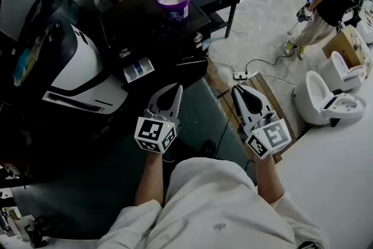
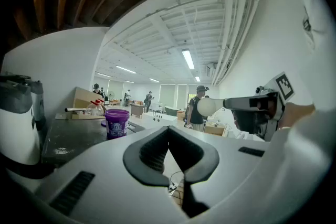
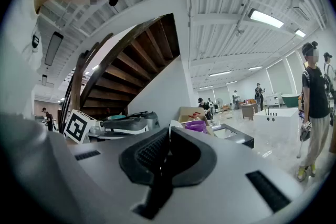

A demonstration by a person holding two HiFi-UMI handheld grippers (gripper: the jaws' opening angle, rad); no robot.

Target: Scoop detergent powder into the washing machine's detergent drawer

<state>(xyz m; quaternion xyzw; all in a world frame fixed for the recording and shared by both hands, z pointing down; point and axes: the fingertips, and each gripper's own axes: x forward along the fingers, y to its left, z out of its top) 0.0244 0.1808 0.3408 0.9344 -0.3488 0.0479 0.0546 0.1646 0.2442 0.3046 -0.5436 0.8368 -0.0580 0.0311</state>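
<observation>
A person stands holding two tongs low, close to the body. The left tongs (image 1: pixel 176 89) are shut tip to tip with nothing between them, and the right tongs (image 1: pixel 238 91) are the same.

A purple detergent tub (image 1: pixel 172 2), lid off and pale powder showing, stands on top of a black washing machine (image 1: pixel 152 27). The machine's detergent drawer (image 1: pixel 139 71) is pulled open, below the tub and on its near side.

The tub lies straight ahead of the left tongs and well apart from them, with the drawer between. The right tongs sit further to the tub's right, so the left hand looks nearer. No scoop can be made out.
</observation>
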